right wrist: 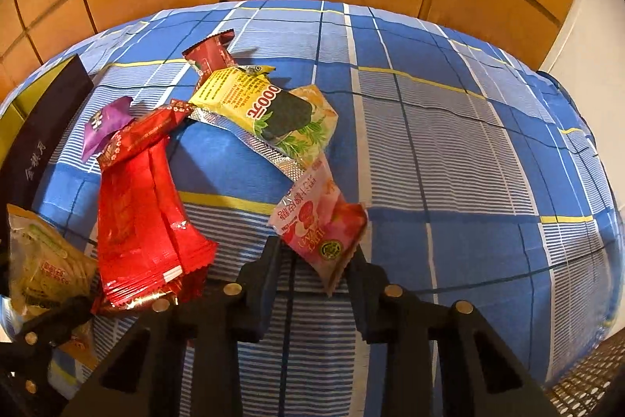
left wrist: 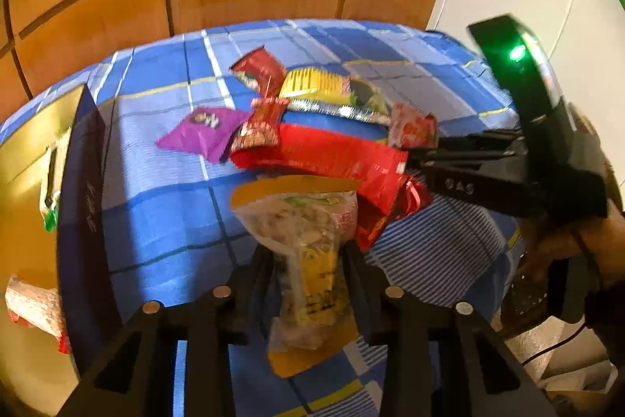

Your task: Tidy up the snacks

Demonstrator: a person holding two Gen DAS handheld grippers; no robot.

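Left fingers (left wrist: 308, 260) pinch a clear nut bag (left wrist: 308, 241); right fingers (right wrist: 314, 256) pinch a pink packet (right wrist: 320, 225) (both lifted off the bed (right wrist: 449, 143)).

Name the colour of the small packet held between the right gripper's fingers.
Pink and red, with a white patch: the small packet shows best in the right wrist view.

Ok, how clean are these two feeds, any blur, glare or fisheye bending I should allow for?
Left wrist view: the clear and yellow packet is motion-smeared, and the gold box glares. Right wrist view: sharper, print on the pink packet legible. Both views: the checked cloth bulges, corners dark.
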